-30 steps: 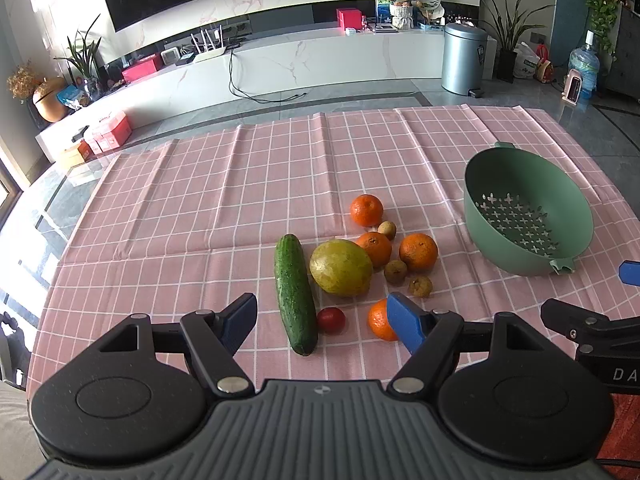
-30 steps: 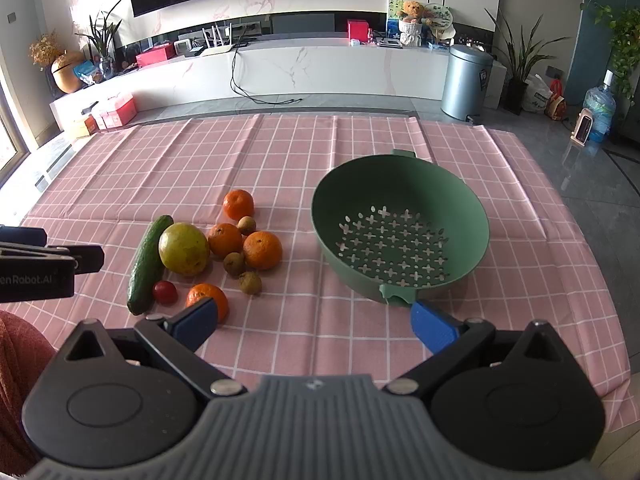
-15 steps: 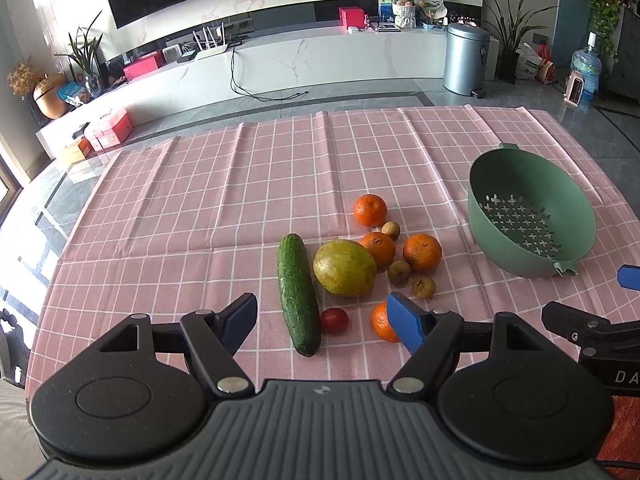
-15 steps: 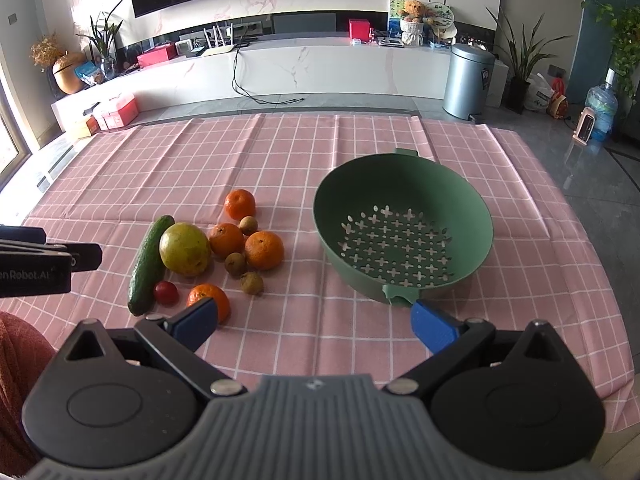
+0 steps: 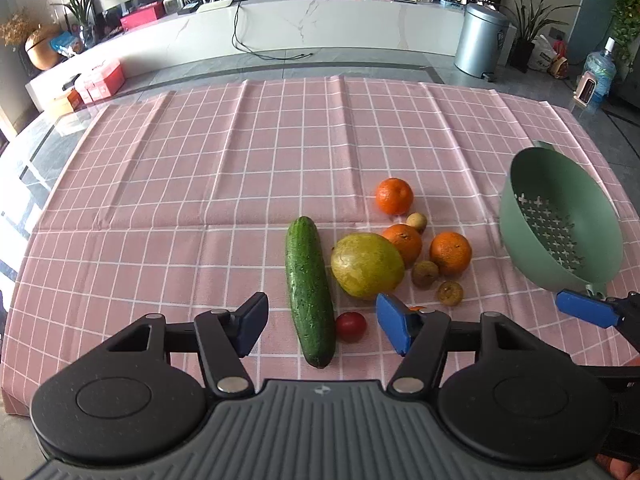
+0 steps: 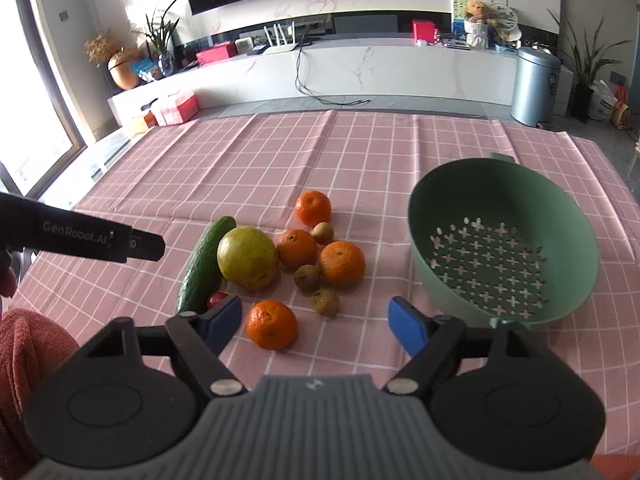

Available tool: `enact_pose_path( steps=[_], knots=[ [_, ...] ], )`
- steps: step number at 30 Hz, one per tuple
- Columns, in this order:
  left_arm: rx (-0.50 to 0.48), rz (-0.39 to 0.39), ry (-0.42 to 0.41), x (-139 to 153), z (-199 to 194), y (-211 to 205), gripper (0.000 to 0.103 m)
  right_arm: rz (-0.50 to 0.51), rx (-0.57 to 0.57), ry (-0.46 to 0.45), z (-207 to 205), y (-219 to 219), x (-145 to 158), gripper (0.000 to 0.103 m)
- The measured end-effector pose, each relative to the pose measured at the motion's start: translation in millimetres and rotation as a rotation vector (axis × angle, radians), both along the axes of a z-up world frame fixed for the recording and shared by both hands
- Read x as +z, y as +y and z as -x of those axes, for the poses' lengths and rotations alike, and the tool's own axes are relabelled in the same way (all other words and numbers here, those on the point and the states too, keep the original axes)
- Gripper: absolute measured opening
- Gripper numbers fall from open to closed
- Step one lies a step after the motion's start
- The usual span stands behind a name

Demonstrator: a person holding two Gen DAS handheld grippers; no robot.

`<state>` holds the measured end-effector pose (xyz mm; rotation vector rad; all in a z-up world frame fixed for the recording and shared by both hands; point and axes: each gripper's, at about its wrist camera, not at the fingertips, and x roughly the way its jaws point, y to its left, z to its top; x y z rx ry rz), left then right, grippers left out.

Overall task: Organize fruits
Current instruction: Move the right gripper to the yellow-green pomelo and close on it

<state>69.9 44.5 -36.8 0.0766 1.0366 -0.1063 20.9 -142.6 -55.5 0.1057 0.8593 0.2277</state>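
Note:
A cucumber, a big yellow-green fruit, a small red tomato, several oranges and small brown fruits lie together on the pink checked cloth. A green colander stands empty to their right. My left gripper is open, low over the near end of the cucumber and the tomato. My right gripper is open, just short of the nearest orange and a brown fruit. Its blue fingertip also shows in the left wrist view.
The pink cloth covers the table, bare on the left and at the back. Past the table are a white low cabinet, a metal bin and potted plants. A red towel lies at my lower left.
The right gripper has swung left from the colander toward the fruit pile and come closer to the nearest orange. The left gripper has moved slightly forward and lower over the cucumber.

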Motion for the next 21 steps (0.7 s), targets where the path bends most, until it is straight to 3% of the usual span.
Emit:
enact_pose_path(
  steps=[9,13,21],
  knots=[
    [0.042,0.002,0.050,-16,-32,15,0.071,-0.019,0.092,0.030,-43,28,-19,0.067],
    [0.058,0.016,0.072,-22,-43,22,0.071,-0.075,0.135,0.064,-62,35,-25,0.069],
    [0.080,0.056,0.100,-35,-53,36,0.069,-0.040,0.171,-0.033,-74,45,-36,0.068]
  ],
)
